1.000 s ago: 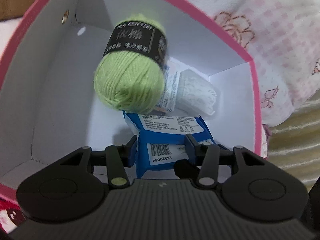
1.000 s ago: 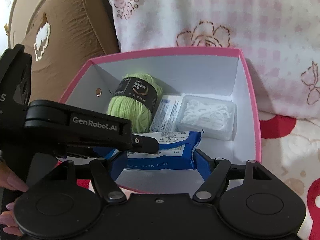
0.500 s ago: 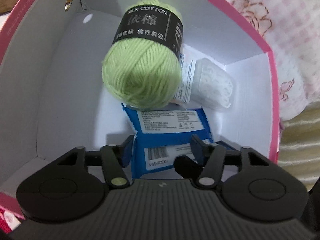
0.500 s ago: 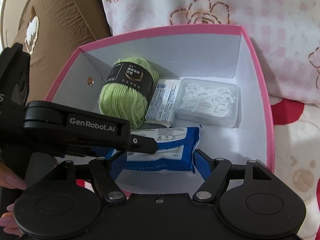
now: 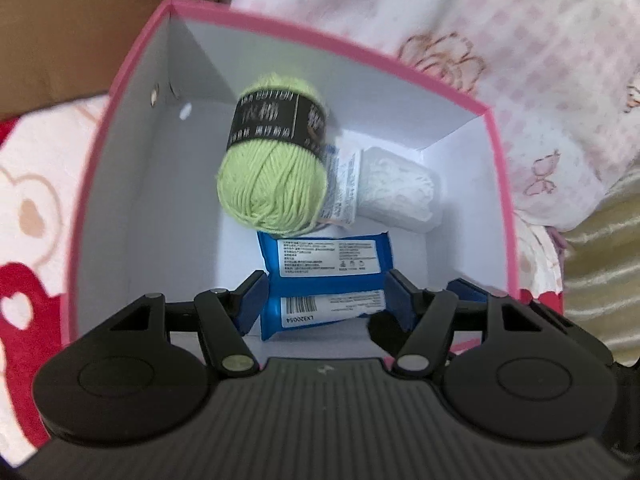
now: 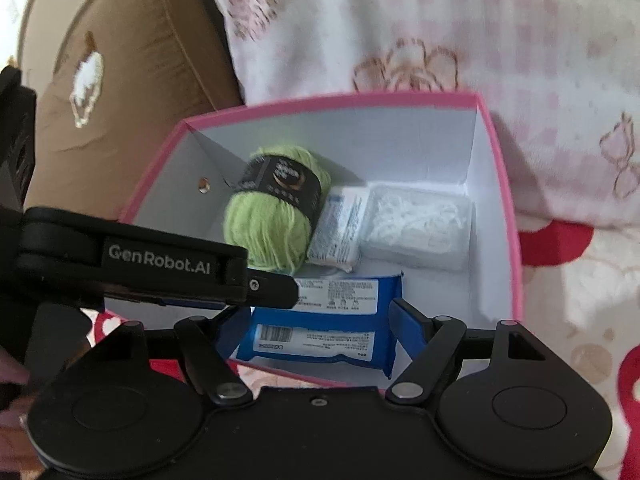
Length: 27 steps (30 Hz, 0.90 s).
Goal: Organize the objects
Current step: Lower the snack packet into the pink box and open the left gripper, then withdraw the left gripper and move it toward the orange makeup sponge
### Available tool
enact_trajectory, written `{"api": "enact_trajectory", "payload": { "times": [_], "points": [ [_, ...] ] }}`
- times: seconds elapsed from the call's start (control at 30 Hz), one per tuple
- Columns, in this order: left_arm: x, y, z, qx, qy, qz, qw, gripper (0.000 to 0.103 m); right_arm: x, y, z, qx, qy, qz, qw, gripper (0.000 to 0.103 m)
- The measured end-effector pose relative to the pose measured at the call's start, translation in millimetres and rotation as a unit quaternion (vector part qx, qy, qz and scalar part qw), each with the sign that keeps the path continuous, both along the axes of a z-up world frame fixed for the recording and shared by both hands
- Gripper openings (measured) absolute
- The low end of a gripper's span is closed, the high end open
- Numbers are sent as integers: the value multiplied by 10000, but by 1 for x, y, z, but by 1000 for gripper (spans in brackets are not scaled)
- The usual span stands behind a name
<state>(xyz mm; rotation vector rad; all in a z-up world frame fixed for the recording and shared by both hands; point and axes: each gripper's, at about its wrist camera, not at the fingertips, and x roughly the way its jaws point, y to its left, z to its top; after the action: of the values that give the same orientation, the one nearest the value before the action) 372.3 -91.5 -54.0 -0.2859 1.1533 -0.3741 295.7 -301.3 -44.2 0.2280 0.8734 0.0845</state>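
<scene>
Blue pack of wet wipes [image 5: 326, 280] lying flat on the white floor of the pink box [image 5: 120, 92], at the near side, label and barcode facing up. Beyond it, a ball of green yarn [image 5: 272, 184] with a black paper band, leaning toward the far left corner. Just to its right, touching it, a small white packet with blue print [image 5: 340, 188], then a clear plastic case of white floss picks [image 5: 400, 192] against the right part of the far wall.

Left gripper [image 5: 324, 296] poised above the wipes, jaws apart and just widened further, blue pads [image 5: 250, 300] flanking the pack on either side without pressing it. Right gripper [image 6: 316, 332] also over the near edge of the box, jaws spread wide and just opened a little more, nothing clamped; wipes [image 6: 320, 332] visible between its fingers. Left tool's black arm crossing the right wrist view at the left.

Box sitting on a red and cream blanket [image 5: 32, 216]; pink floral bedding [image 6: 440, 32] behind, brown cushion [image 6: 132, 60] at the far left.
</scene>
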Motion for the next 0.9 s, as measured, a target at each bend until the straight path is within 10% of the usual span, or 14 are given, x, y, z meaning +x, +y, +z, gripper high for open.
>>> {"api": "enact_trajectory", "payload": {
  "times": [0.43, 0.9],
  "points": [
    [-63, 15, 84, 105, -388, -487, 9980, 64, -52, 11, 87, -868, -120, 76, 9961, 80],
    [-139, 38, 155, 160, -534, -884, 9945, 64, -129, 35, 161, -516, -200, 263, 9981, 82]
  ]
}}
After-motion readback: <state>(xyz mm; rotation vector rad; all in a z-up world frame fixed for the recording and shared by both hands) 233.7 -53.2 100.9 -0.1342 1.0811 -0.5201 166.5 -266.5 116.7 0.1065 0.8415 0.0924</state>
